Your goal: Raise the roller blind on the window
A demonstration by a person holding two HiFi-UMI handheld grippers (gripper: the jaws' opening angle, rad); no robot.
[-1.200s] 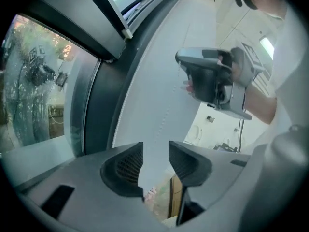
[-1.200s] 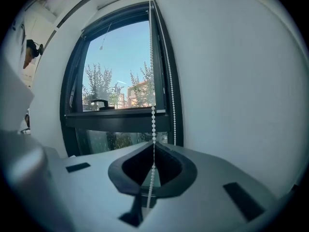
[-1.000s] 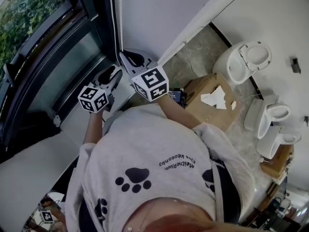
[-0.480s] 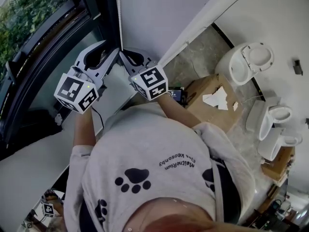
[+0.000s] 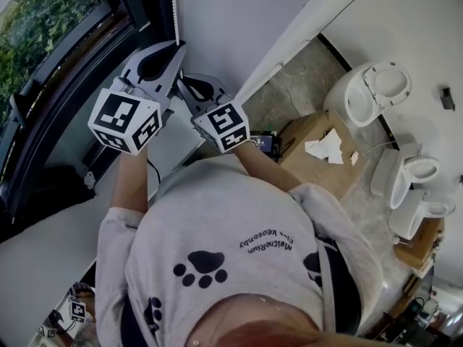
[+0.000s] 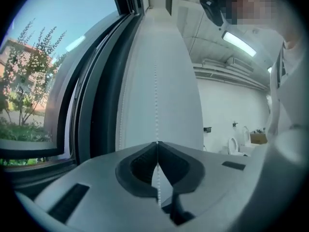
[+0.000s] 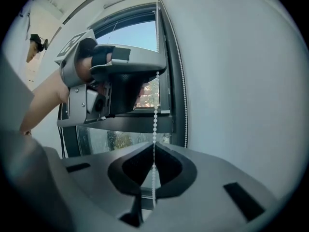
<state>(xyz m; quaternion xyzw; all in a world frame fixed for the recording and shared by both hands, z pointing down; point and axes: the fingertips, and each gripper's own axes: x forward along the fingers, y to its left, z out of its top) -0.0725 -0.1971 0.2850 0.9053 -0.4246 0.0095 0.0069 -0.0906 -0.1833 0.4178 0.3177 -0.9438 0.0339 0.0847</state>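
Observation:
A white bead chain hangs down the window's right edge, beside the dark frame. My left gripper is the upper one; its jaws have just been closing and now pinch the bead chain at their tips. Just below it, my right gripper is also shut on the bead chain, which passes between its closed tips. In the right gripper view the left gripper sits directly above, on the same strand. The blind's fabric is out of sight; the glass is uncovered.
A white wall runs right of the chain. The window sill lies lower left. On the floor to the right stand a cardboard box and several white toilets.
My left gripper has risen along the chain from beside the right gripper to above it, and has gone from open to shut on the chain. The right gripper has stayed put.

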